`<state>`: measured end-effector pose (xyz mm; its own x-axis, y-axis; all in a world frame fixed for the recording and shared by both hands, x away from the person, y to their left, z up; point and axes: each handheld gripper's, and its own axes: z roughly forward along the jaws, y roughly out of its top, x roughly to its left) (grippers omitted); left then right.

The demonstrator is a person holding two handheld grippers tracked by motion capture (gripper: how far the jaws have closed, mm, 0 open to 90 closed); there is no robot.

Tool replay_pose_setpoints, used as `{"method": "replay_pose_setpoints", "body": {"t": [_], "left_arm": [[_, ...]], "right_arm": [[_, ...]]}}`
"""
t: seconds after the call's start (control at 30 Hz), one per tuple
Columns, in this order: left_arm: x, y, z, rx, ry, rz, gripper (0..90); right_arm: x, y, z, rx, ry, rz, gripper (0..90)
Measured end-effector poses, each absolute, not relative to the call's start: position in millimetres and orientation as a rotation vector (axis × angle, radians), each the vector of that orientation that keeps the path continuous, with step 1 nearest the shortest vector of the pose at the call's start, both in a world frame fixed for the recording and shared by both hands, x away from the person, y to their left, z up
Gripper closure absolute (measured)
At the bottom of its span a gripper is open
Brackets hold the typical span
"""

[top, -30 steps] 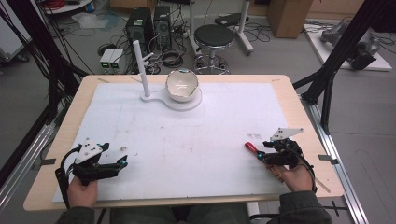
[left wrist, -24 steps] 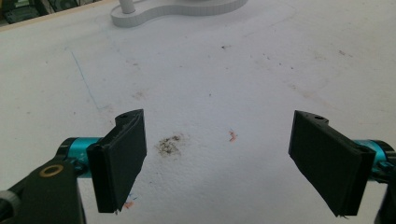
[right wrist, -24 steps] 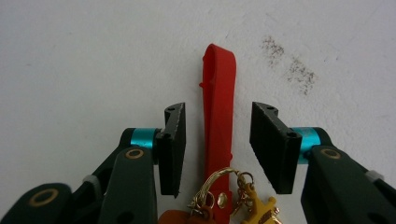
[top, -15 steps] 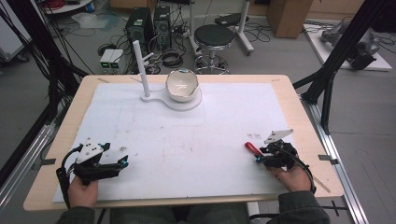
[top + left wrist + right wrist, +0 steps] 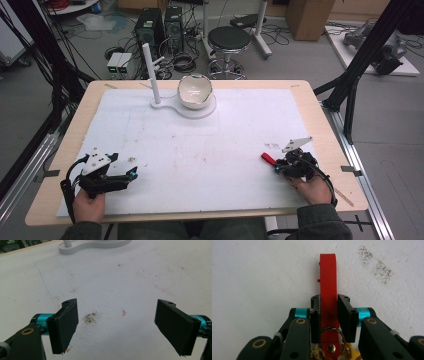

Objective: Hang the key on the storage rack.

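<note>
Keychain situation on the desk [image 5: 60,150]: the right gripper [image 5: 329,306] has its jaws pinched on a red strap [image 5: 328,277], squeezing it flat-side to flat-side about halfway along. The strap's long axis runs straight out ahead of the jaws, same line as the gripper itself, so the free end sticks forward past the tips and the other end goes back between the jaws toward the hand. That's the bit that matters for whatever comes next, I think: wherever the right gripper points, the strap points.

From the high view the right gripper [image 5: 295,164] sits low near the front right of the white mat [image 5: 210,145], with the strap [image 5: 268,159] poking out toward the middle of the desk. The left gripper [image 5: 107,176] is well apart from it, at the front left, so the right hand is obviously the nearer one.

Left gripper [image 5: 117,322] has its jaws spread wide with nothing between them, just hovering over bare, stained mat.

Neat thing: the right gripper view shows a metal ring [image 5: 331,333] and a rivet at the strap's back end, plus what look like brass-coloured bits, maybe keys, can't tell for sure. The high view is too small for that. It does show a white stand with a bowl [image 5: 194,91] at the far side, though.
</note>
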<state>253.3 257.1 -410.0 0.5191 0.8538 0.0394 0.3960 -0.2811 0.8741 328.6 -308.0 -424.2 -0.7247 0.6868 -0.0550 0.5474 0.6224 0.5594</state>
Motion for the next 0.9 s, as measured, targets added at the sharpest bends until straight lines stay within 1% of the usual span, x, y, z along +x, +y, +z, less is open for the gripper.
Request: {"method": "replay_pose_setpoints", "body": {"t": [0.3, 0.37, 0.5, 0.6, 0.63, 0.67, 0.7, 0.9], "left_arm": [[254, 257, -410, 1.879, 1.032, 0.652, 19.6], [254, 256, -411, 1.88, 1.028, 0.654, 19.6], [254, 255, -411, 1.886, 1.026, 0.652, 19.7], [254, 255, -411, 1.886, 1.024, 0.652, 19.6], [254, 255, -411, 1.886, 1.024, 0.652, 19.6], [254, 255, -411, 1.885, 1.026, 0.65, 19.6], [254, 255, -411, 1.886, 1.025, 0.65, 19.7], [254, 255, -411, 1.887, 1.025, 0.652, 19.6]], "right_arm": [[331, -313, -424, 1.058, 2.571, 0.809, 73.5], [331, -313, -424, 1.075, 2.563, 0.83, 63.9], [335, -309, -426, 1.076, 2.583, 0.826, 61.2], [336, -309, -427, 1.09, 2.591, 0.832, 63.7], [337, -309, -427, 1.089, 2.593, 0.836, 66.1], [337, -310, -427, 1.083, 2.593, 0.841, 72.1], [337, -310, -427, 1.074, 2.595, 0.841, 73.9], [338, -311, -426, 1.072, 2.596, 0.847, 74.8]]}}
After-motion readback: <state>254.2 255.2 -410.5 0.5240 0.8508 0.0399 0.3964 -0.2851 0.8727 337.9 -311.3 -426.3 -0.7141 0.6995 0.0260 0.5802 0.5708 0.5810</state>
